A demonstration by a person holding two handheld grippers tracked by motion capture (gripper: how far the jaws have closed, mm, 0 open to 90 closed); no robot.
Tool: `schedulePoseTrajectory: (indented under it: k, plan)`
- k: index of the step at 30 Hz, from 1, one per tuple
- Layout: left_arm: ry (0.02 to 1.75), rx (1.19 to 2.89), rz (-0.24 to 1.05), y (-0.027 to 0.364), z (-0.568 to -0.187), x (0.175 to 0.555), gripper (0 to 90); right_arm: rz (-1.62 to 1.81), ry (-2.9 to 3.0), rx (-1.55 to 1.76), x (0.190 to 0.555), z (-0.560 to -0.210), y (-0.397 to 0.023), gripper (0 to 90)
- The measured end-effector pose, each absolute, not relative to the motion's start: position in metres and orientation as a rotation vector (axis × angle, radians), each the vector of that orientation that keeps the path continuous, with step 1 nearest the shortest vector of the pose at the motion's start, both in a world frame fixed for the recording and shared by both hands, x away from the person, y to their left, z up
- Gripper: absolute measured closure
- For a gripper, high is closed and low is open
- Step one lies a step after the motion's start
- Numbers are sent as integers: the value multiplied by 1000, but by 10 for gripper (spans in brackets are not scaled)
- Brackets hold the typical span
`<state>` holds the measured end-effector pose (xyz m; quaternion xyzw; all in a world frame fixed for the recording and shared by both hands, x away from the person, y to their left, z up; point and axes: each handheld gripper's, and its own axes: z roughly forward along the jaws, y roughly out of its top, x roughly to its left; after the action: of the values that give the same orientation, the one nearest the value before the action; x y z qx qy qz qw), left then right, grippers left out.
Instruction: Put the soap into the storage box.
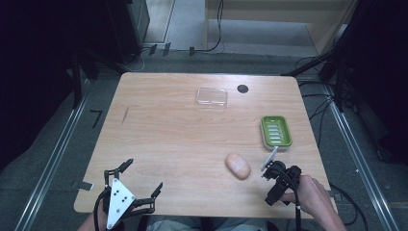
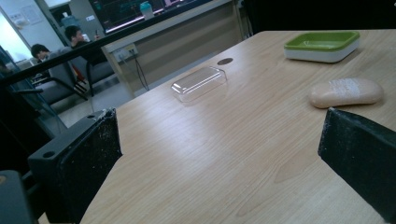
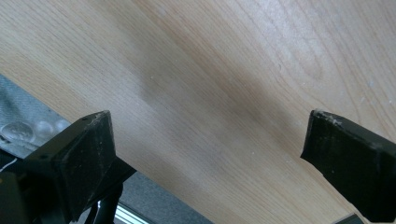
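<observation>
A peach soap bar (image 1: 238, 166) lies on the wooden table (image 1: 183, 139), right of centre; the left gripper view has this soap bar (image 2: 346, 92) at its right. Behind it stands a green soap dish (image 1: 276, 131) (image 2: 322, 45) with a white base. A clear plastic lid (image 1: 211, 96) (image 2: 199, 82) rests near the far edge. My left gripper (image 1: 143, 175) (image 2: 219, 140) is open at the front left corner, holding nothing. My right gripper (image 1: 275, 171) (image 3: 208, 135) is open over bare wood just right of the soap, tilted down.
A dark round hole (image 1: 242, 88) (image 2: 225, 61) sits in the table beside the lid. The table's edge and grey floor (image 3: 28, 116) lie close to the right gripper. A hand (image 1: 312, 195) holds that gripper. People sit far off (image 2: 70, 39).
</observation>
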<state>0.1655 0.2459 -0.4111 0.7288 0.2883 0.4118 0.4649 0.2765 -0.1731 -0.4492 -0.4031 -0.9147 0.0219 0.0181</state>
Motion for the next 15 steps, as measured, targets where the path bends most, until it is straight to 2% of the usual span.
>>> schedulePoseTrajectory:
  k: [15]
  plan:
    - [708,1791,1012,246,-411,165,0,53,-2874,-1217,278,-439,-160,28]
